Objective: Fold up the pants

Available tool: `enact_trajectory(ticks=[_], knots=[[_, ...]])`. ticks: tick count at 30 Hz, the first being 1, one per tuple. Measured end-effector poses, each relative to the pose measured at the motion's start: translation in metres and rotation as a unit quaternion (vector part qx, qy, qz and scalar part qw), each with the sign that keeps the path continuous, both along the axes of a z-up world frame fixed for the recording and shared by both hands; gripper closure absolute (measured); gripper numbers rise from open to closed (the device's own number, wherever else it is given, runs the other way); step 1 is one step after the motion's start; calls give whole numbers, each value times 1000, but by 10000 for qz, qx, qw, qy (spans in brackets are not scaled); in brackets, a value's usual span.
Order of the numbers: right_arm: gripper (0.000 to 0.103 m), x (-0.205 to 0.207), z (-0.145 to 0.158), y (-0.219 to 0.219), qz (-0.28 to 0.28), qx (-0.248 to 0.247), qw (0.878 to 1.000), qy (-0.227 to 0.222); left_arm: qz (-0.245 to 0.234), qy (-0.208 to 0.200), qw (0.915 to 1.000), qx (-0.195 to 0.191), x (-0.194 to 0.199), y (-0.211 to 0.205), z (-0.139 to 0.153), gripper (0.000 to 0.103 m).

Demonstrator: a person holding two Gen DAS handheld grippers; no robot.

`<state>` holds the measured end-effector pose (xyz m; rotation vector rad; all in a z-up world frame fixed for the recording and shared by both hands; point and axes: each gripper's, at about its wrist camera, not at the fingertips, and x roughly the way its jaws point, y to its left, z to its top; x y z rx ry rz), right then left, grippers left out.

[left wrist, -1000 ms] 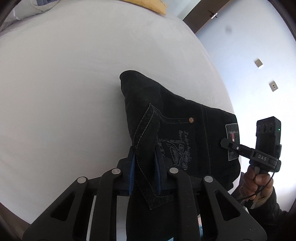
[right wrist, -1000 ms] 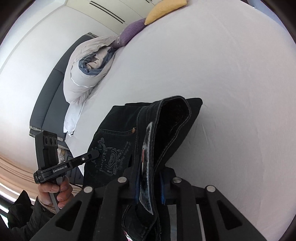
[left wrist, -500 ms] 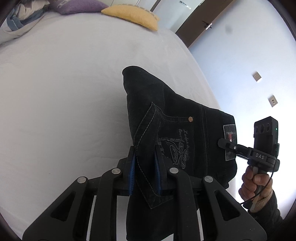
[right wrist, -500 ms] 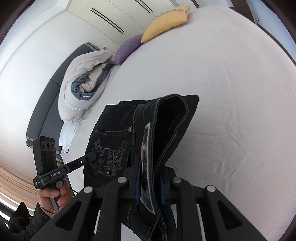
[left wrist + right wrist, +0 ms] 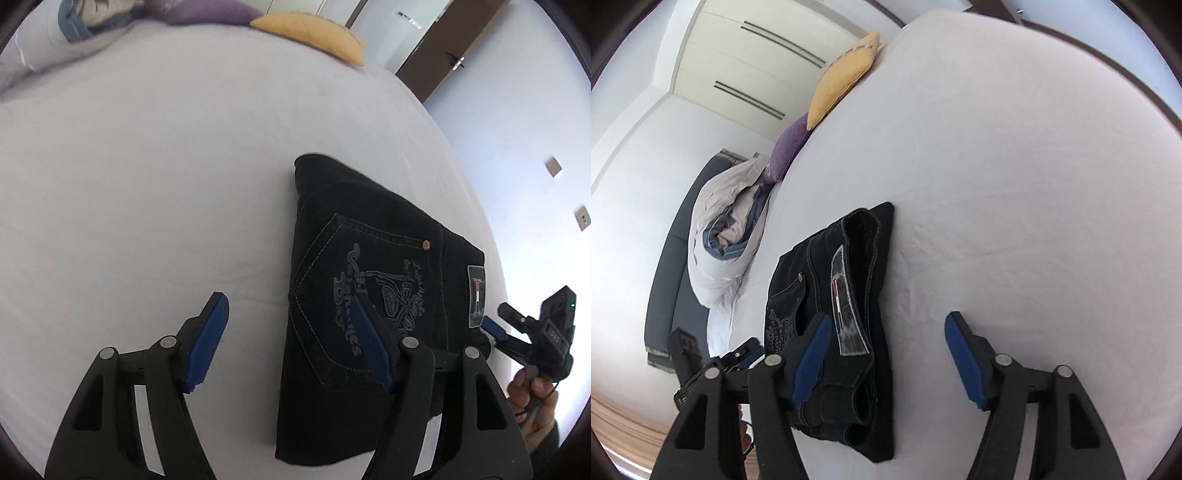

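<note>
- Pants [image 5: 369, 236]: black denim, matt, with pale stitching, a copper rivet and a woven patch [image 5: 476, 295].
- Bed [image 5: 147, 184]: smooth white cloth sheet, faintly creased.
- Left claw [image 5: 291, 343] and right claw [image 5: 886, 358]: matt black plastic arms, blue rubbery pads [image 5: 207, 343], dull metal pins.
- Cushions [image 5: 842, 81]: soft matt cloth.

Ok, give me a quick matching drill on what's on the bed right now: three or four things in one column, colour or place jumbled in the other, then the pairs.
Things:
1. pants
2. cushion nearest the door
3. cushion next to it
4. duvet

Descriptions:
A. purple
B. bundled up at the head of the bed
C. black, folded flat on the sheet
D. yellow

Pairs: 1-C, 2-D, 3-A, 4-B
</note>
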<state>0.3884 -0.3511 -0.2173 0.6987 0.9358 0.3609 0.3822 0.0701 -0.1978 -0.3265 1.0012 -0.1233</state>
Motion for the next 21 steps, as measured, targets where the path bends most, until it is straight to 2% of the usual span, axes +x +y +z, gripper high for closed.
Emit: enact_trajectory(ticks=[2,4,6,7,8,9,11,12,14,16,18,21], knots=[[27,-28,24,-5,-270,-409,9985,-261,141,-702,9950,699,-28,-20,32,24],[22,-58,51,-5,-491,-831,9931,-674,321,-1531,9805,1186,-62,-26,69,9],[11,-89,83,-1,-771,-1293,9814,-1195,646,-2501,9538,1536,-103,-42,109,0],[9,-106,103,3,-903,-1509,9723,-1541,837,-3027,9346,1672,-127,-48,129,0],[3,-123,123,9,-1057,-1763,9601,-1897,986,-3356,9192,1810,-145,-53,144,0],[0,-139,142,14,-1228,-2029,9454,-2235,1117,-3557,9072,1952,-159,-55,156,0],[0,-165,174,22,-1421,-2382,9168,-2873,1275,-3745,8918,2194,-184,-59,185,0],[0,-181,192,27,-1489,-2542,8999,-3214,1291,-3833,8881,2183,-195,-61,195,0],[0,-204,221,35,-1580,-2783,8747,-3640,1395,-4047,8773,2171,-217,-62,217,0],[0,-218,247,41,-1585,-2917,8553,-3977,1333,-4247,8665,2260,-239,-63,239,0],[0,-236,268,44,-1596,-2903,8440,-4218,1166,-4385,8591,2367,-253,-70,255,0],[0,-255,290,49,-1541,-2805,8409,-4365,785,-4298,8690,2322,-267,-77,276,0]])
